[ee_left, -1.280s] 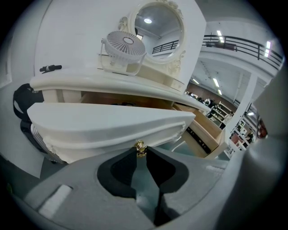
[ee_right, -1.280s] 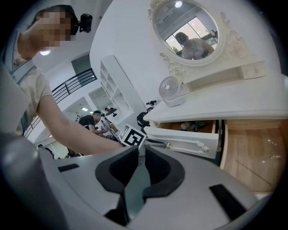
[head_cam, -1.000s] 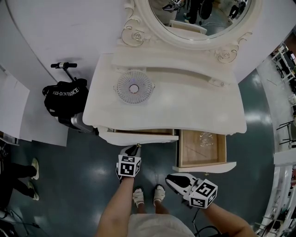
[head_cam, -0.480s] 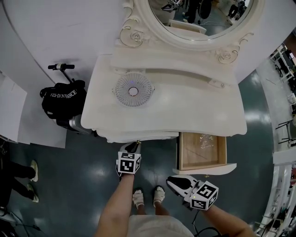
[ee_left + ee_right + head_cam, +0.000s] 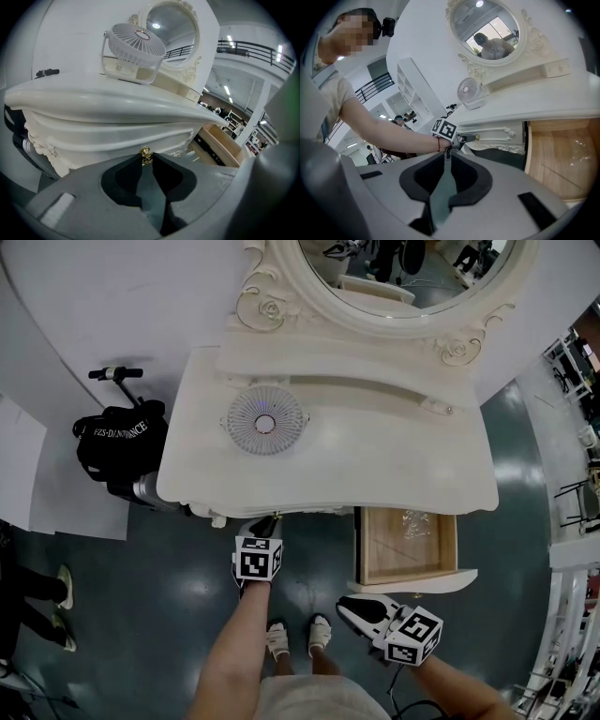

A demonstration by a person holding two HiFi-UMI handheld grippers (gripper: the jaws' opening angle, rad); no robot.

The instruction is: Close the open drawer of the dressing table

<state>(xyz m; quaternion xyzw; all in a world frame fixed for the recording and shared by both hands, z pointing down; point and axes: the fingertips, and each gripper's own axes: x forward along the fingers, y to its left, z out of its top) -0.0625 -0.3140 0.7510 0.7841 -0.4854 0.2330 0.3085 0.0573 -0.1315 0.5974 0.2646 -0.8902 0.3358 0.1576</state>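
Head view: the white table (image 5: 375, 465) stands against the wall with an oval mirror (image 5: 403, 277) behind it and a round fan (image 5: 263, 420) on its top. A black bag (image 5: 117, 442) sits on the floor (image 5: 187, 596) at the table's left end. The table has 2 drawers. The left drawer is pushed in under the table edge. The right drawer (image 5: 417, 579) stands pulled out, its wooden inside showing, with something clear that I cannot make out at the back. The left gripper (image 5: 270, 520) reaches to the table's front edge at the left drawer. The right gripper (image 5: 347, 606) hangs over the floor, near the right drawer's front but apart from it.

Left gripper view: the 2 jaws are drawn in on a small gold knob (image 5: 146, 152), which sits pinched between their tips on the carved white front of the left drawer (image 5: 117, 136). The right drawer juts out at the right.

Right gripper view: the jaws are closed, tips meeting, with nothing between them. They point toward the person's left arm (image 5: 389, 136) and the left gripper at the knob. The right drawer lies open at the right, clear of these jaws.
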